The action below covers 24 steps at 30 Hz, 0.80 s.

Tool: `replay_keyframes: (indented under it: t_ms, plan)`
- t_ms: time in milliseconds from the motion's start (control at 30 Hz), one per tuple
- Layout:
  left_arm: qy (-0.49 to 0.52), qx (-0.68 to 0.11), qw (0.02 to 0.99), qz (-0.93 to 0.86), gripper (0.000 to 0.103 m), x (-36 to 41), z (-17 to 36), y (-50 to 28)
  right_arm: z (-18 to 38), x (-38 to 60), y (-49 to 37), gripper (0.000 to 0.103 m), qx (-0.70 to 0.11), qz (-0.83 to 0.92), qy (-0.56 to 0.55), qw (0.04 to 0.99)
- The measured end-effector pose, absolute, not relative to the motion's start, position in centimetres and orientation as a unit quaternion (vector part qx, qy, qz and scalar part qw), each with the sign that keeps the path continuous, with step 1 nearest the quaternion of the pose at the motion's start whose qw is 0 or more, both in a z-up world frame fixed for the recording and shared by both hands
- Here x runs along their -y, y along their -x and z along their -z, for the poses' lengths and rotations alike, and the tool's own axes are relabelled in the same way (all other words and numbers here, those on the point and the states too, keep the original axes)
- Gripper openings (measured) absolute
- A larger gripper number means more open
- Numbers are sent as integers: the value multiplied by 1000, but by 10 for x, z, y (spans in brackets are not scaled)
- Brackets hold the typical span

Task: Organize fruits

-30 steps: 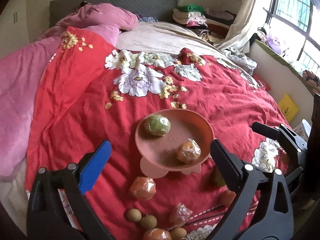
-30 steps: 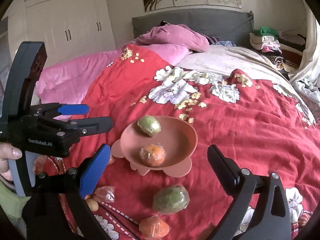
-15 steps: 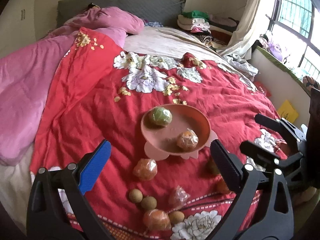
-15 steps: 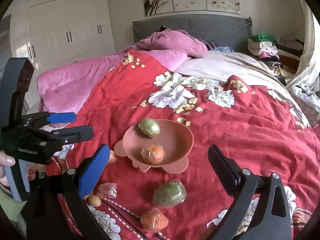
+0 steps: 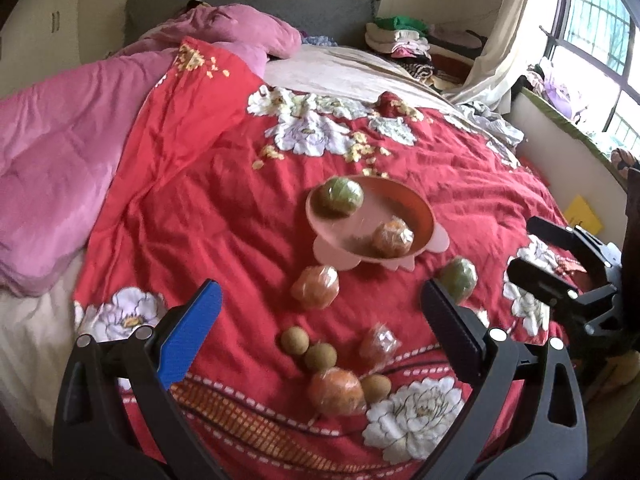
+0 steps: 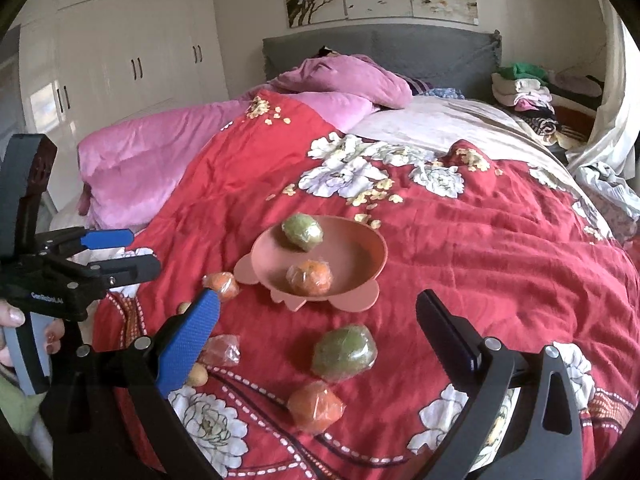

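A pink bowl (image 5: 429, 216) (image 6: 382, 249) rests on the red floral quilt. It holds one wrapped green fruit (image 5: 338, 197) (image 6: 303, 232) and one wrapped orange fruit (image 5: 393, 238) (image 6: 310, 278). Loose on the quilt nearer to me lie another wrapped green fruit (image 5: 459, 278) (image 6: 345, 352), wrapped oranges (image 5: 316, 286) (image 6: 316, 406) and small brown fruits (image 5: 295, 340). My left gripper (image 5: 320, 296) (image 6: 132, 252) hovers open and empty above the loose fruit. To the right, my right gripper (image 6: 316, 308) (image 5: 556, 264) is likewise open and empty, above the loose green fruit.
The red quilt (image 5: 200, 184) covers most of the bed. A pink duvet (image 5: 52, 152) lies at the left, folded clothes (image 5: 400, 36) at the headboard, a window ledge (image 5: 568, 136) at the right. A hand (image 6: 10, 316) holds the left gripper.
Both grippers have drawn back from the bowl toward the bed's near edge. More of the loose fruit now shows in front of them. The fruit itself has not moved.
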<state>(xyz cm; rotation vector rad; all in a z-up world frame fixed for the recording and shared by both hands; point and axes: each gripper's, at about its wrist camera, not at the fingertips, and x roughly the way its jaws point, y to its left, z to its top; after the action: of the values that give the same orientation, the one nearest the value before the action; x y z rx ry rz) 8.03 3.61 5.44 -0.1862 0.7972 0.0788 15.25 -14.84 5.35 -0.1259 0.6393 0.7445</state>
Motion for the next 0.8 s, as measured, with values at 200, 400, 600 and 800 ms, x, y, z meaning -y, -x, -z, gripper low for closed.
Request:
replay_keyframes:
  t_ms: [200,400,600,800]
  plan:
    - [94,-399,911,-42,93,-41,-44,-67,-48,145,-140,98,-313,-366,66,874]
    - [94,-415,904,-37,93,-41,-32,-57,-40,139,-127,98,-323,-374,78,866]
    - [93,-428,899,-27,93,-38,-21,-49,-30,138,-121,98,-338,-372,84,860]
    - [100,-439,893,-17,93,-38,-11,-42,-23,139,-117,98,-348,-368,86,858]
